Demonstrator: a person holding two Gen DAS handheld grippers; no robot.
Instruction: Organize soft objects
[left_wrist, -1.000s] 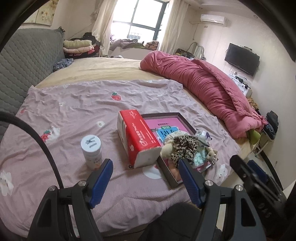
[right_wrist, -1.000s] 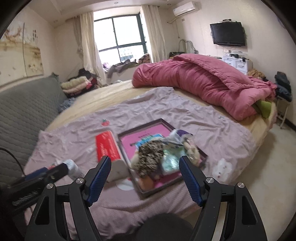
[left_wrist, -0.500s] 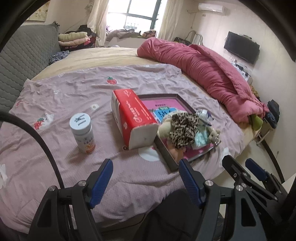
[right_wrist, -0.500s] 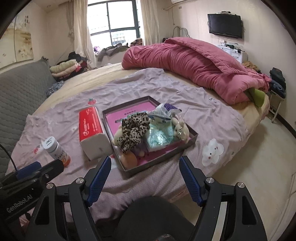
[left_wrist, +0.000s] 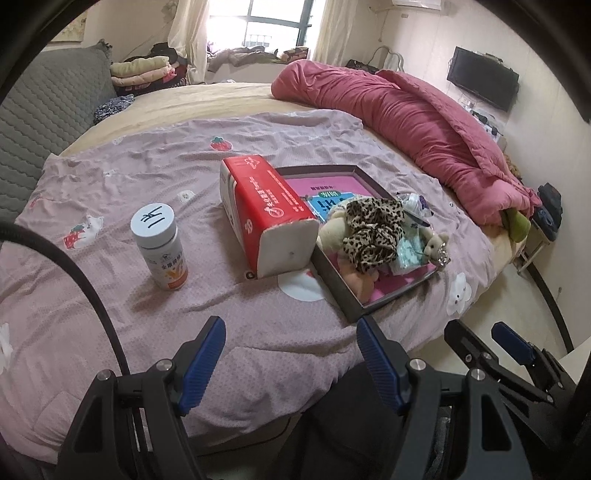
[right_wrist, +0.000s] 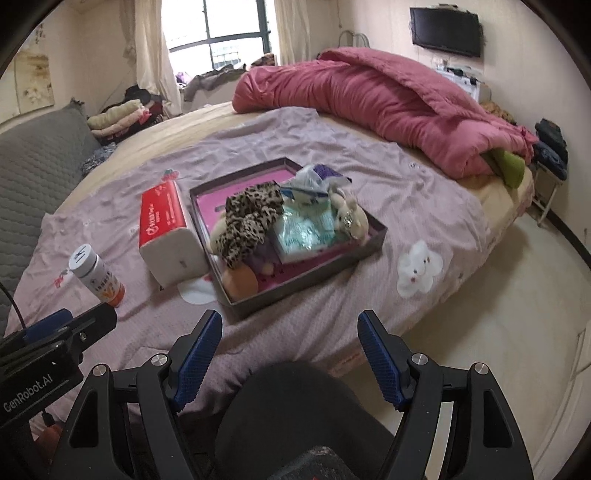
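A dark shallow box (left_wrist: 334, 286) (right_wrist: 314, 271) with a pink inside lies on the bed. It holds a leopard-print cloth (left_wrist: 373, 229) (right_wrist: 251, 218), a plush toy (left_wrist: 330, 234), a small teddy bear (left_wrist: 436, 245) (right_wrist: 349, 218), tissue packs (right_wrist: 306, 230) and a peach soft ball (right_wrist: 240, 282). A red tissue pack (left_wrist: 266, 210) (right_wrist: 166, 225) lies left of the box. My left gripper (left_wrist: 291, 354) and right gripper (right_wrist: 290, 347) are open and empty, held near the bed's front edge, short of the box.
A white bottle (left_wrist: 159, 245) (right_wrist: 96, 275) stands left of the tissue pack. A rolled pink duvet (left_wrist: 406, 122) (right_wrist: 380, 103) lies at the back right. Folded clothes (left_wrist: 142, 72) sit at the back left. Floor (right_wrist: 517, 332) lies to the right.
Both grippers have pulled back from the bed, so the box and tissue pack now look farther off. Both stay open and empty.
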